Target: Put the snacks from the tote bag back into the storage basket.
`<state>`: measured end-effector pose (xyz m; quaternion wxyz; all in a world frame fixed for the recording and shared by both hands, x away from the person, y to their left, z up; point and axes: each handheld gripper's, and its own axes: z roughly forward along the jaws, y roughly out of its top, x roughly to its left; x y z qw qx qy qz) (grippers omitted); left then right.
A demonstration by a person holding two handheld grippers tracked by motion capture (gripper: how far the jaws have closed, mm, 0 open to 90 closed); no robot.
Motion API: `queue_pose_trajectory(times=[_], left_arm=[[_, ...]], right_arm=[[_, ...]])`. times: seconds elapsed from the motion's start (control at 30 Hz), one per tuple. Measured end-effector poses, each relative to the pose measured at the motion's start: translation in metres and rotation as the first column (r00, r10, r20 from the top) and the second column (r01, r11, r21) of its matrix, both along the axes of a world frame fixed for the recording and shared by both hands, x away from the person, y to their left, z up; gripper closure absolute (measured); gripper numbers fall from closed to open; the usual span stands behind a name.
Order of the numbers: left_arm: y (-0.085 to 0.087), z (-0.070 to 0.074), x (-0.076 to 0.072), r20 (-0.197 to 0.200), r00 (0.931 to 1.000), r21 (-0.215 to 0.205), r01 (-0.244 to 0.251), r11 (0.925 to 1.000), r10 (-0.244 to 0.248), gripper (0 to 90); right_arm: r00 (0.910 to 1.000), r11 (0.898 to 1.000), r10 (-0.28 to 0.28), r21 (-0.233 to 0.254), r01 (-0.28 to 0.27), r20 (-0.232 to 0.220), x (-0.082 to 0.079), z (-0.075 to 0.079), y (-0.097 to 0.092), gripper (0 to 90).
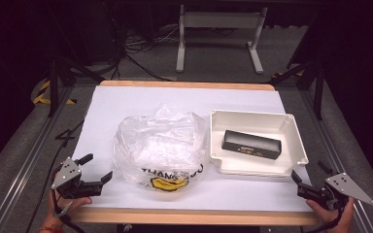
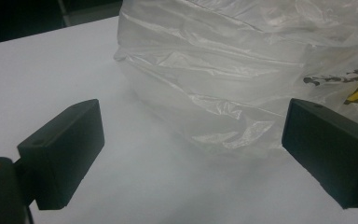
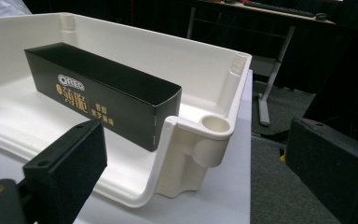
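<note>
One clear plastic bag [image 1: 159,148] lies crumpled near the middle of the white table top [image 1: 126,102], with a yellow smiley print and black lettering on its near side. Just to its right stands one white plastic bin [image 1: 298,145], open-topped, and inside it lies one black Oreo box [image 1: 251,144], long and narrow, resting flat on the bin's floor at a slight slant. In the right gripper view the same box [image 3: 102,93] sits against the bin's near wall [image 3: 168,154], where the wall dips into a low cut-out with a round post at its corner.

There are two grippers. The left gripper [image 1: 96,169] rests at the table's near left edge, held by a hand [image 1: 60,206]; its jaws stand wide apart with nothing between them, pointing at the bag's lower left flank, which the left gripper view shows close ahead [image 2: 223,79] but not touching. The right gripper [image 1: 311,175] sits at the near right corner, in the other hand [image 1: 332,213], its jaws also spread wide and empty, aimed at the bin's near right corner.

Between the right gripper and the Oreo box stands the bin's wall. Beyond the table, a desk's white legs [image 1: 218,43] and loose cables lie on the grey floor [image 1: 213,68].
</note>
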<state>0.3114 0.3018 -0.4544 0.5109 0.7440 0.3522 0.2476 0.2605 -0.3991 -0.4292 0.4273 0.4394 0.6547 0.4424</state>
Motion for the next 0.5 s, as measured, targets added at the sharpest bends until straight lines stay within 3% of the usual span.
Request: queue_pose_trajectory(times=[0.5], left_arm=[[-0.0004, 0.0011, -0.0006, 0.016, 0.9998, -0.001, -0.010, 1.0000, 0.010, 6.6]], right_arm=[[1.0000, 1.000, -0.007, -0.022, 0.007, -0.005, 0.0001, -0.0043, 0.0003, 6.4]])
